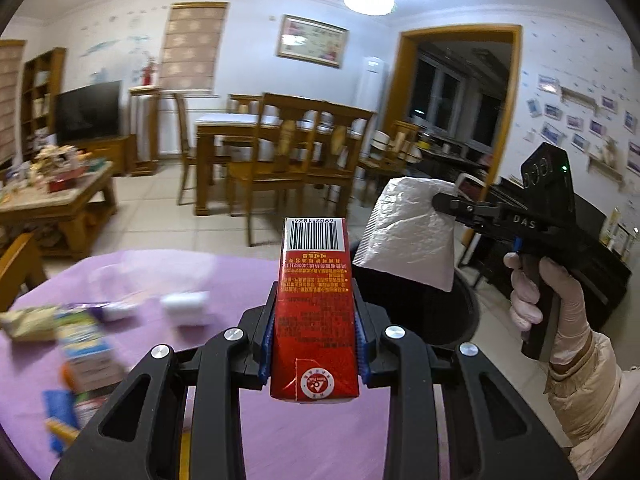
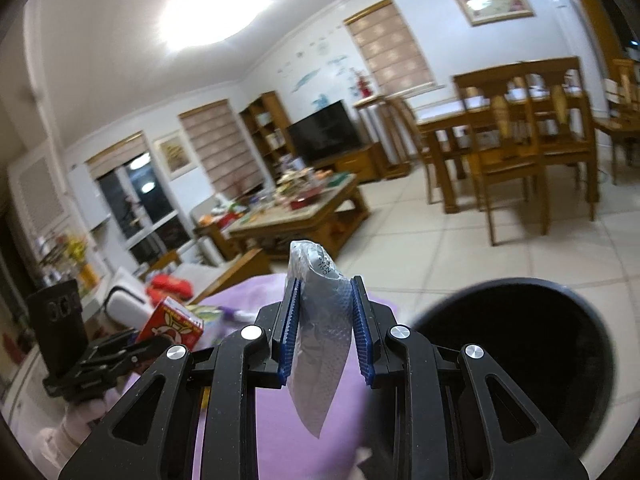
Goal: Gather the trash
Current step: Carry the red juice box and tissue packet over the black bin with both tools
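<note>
My left gripper is shut on a red drink carton, held upright above the purple tablecloth. The carton also shows in the right wrist view. My right gripper is shut on a silver-white plastic wrapper, held in the air. In the left wrist view the right gripper holds the wrapper above a black trash bin. The bin's dark opening lies just right of the right gripper.
Several loose packets and cartons and small white items lie on the purple cloth at the left. A wooden coffee table, dining table and chairs stand beyond on the tiled floor.
</note>
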Action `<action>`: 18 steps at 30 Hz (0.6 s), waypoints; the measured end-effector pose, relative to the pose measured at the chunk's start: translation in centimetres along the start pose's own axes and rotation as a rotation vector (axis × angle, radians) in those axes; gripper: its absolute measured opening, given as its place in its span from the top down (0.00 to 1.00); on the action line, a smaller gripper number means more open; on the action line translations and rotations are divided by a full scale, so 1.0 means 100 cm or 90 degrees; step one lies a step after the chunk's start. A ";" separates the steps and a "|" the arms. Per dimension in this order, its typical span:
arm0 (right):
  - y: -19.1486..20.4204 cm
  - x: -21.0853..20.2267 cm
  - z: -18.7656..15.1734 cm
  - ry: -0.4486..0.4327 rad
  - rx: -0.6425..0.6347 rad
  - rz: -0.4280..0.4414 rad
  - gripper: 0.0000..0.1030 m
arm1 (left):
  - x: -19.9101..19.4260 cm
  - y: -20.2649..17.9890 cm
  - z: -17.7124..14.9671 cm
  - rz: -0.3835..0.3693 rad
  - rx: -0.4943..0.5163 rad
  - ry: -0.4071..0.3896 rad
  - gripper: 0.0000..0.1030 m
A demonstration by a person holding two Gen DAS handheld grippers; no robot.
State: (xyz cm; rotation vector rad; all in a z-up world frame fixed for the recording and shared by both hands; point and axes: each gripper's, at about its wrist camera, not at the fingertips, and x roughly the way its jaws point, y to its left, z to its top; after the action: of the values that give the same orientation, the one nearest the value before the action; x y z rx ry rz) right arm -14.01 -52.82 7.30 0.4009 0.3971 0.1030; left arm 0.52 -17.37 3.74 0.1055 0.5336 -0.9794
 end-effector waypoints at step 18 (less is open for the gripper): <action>-0.133 -0.022 -0.043 0.068 0.056 -0.157 0.75 | 0.169 -0.075 -0.015 -0.097 -0.026 0.168 0.70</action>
State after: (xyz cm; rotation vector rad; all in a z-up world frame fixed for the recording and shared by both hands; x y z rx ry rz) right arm -17.47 -63.82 -0.85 0.4314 0.5548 -0.1339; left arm 1.29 -33.99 -4.49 0.1605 0.8132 -1.1104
